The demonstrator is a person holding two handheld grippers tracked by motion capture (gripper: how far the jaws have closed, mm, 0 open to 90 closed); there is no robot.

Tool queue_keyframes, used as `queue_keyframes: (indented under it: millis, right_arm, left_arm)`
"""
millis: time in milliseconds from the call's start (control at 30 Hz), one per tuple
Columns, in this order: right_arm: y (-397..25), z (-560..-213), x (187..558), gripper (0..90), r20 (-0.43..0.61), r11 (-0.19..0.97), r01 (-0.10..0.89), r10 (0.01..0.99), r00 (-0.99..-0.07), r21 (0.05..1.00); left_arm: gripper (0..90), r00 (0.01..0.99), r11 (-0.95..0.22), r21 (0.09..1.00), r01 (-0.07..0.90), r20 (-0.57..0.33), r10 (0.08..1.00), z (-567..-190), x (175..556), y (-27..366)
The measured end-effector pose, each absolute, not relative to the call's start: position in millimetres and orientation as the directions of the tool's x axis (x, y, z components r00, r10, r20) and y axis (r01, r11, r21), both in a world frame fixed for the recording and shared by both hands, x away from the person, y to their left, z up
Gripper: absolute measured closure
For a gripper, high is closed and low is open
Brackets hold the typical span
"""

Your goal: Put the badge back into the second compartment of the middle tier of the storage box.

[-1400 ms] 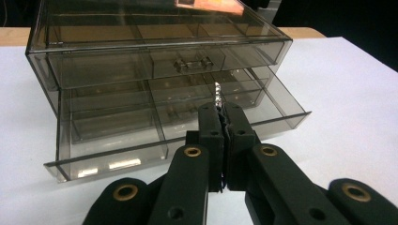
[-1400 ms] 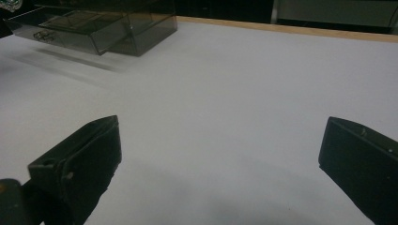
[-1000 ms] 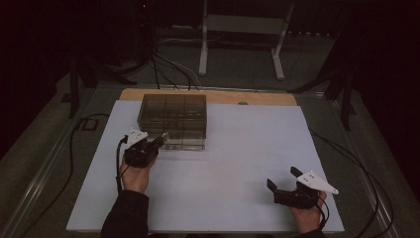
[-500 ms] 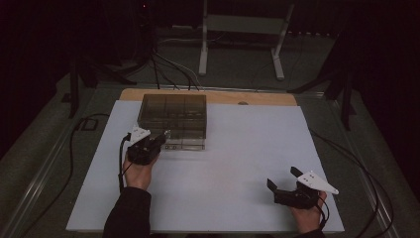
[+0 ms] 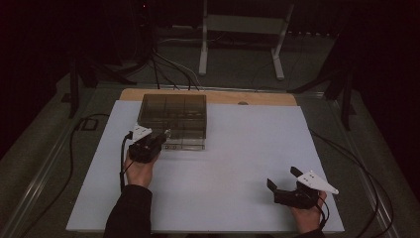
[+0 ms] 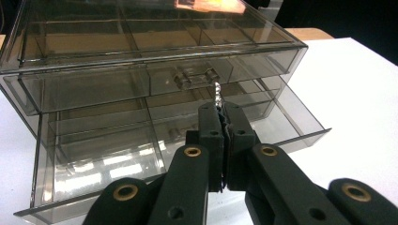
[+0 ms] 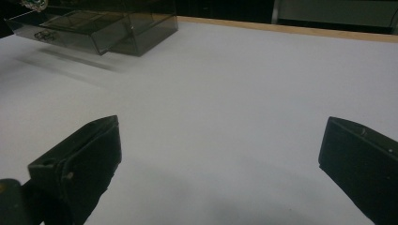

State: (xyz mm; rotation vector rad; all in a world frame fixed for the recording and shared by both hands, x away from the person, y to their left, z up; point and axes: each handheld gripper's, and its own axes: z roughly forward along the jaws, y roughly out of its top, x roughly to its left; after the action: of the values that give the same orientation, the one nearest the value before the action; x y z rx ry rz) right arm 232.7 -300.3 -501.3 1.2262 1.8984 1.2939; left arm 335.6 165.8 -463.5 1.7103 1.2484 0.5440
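A smoky clear drawer box (image 5: 173, 111) stands at the back left of the white board. Its lower drawer (image 6: 117, 159) is pulled out toward me; the upper drawer (image 6: 141, 79) is closed. My left gripper (image 5: 161, 136) sits at the box's front, over the open drawer. In the left gripper view my left gripper (image 6: 221, 112) is shut on a small silvery piece (image 6: 217, 93) that sticks up from the tips, in front of the upper drawer's handle. My right gripper (image 5: 282, 179) rests at the near right, open with nothing between its fingers (image 7: 80, 159).
The white board (image 5: 237, 148) lies on a table with a wooden strip (image 5: 267, 97) along its back edge. Cables (image 5: 121, 163) trail from the grippers. A metal stand (image 5: 237, 34) and more cables are on the floor behind. The drawer box (image 7: 94, 26) is far left in the right gripper view.
My left gripper has edged slightly forward toward the box's front. The right gripper has stayed where it was.
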Motion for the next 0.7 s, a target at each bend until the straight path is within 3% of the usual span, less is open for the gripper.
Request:
queue_keyframes:
  millis: [700]
  right_arm:
    - [-300.1,-501.1,233.0,0.0,0.061,0.130,0.383,0.891,-0.449,0.914]
  left_arm:
    - [89.5,0.369,-0.053,0.845,0.531,-0.175,0.913,-470.7,345.3,167.6]
